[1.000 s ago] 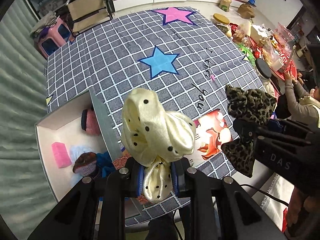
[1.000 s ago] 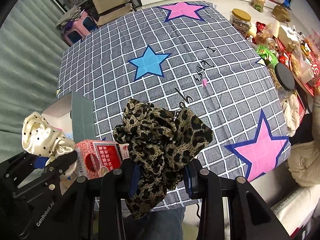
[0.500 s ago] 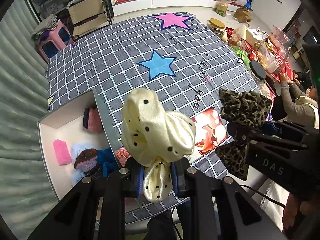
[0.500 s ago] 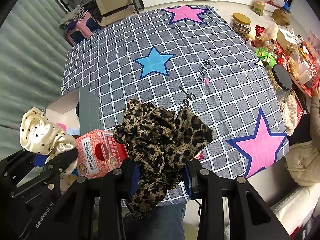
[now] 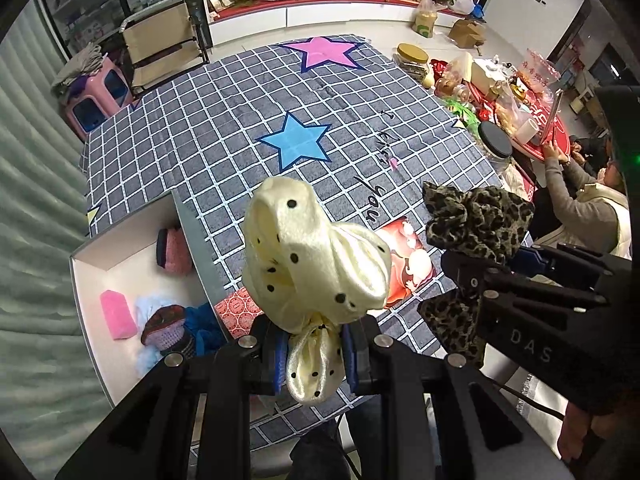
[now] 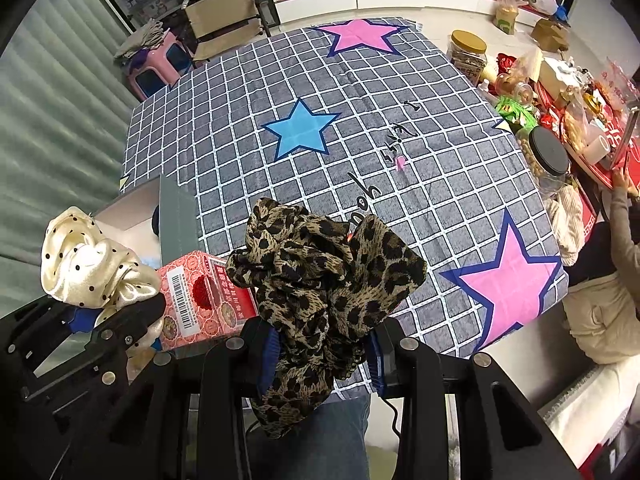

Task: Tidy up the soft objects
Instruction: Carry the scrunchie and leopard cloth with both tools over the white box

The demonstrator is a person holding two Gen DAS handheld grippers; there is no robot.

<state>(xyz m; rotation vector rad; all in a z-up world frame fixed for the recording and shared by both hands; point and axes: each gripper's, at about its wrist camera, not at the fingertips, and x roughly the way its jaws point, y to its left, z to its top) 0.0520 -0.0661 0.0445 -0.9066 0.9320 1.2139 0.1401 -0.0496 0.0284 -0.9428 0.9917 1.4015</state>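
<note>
Standing upright, apparently: cream scrunchie [image 5: 312, 276].

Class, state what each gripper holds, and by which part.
Left gripper pinches the cream dotted scrunchie by its lower gathered end; right gripper clamps the leopard-print scrunchie near its bottom.

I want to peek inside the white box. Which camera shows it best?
The left wrist view: the open white cardboard box shows its inside with soft items. The right wrist view shows only a corner.

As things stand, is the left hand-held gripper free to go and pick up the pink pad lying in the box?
Probably not yet: the left hand-held gripper is shut on the cream scrunchie. The box is open on top, with nothing over the pink pad.
</note>
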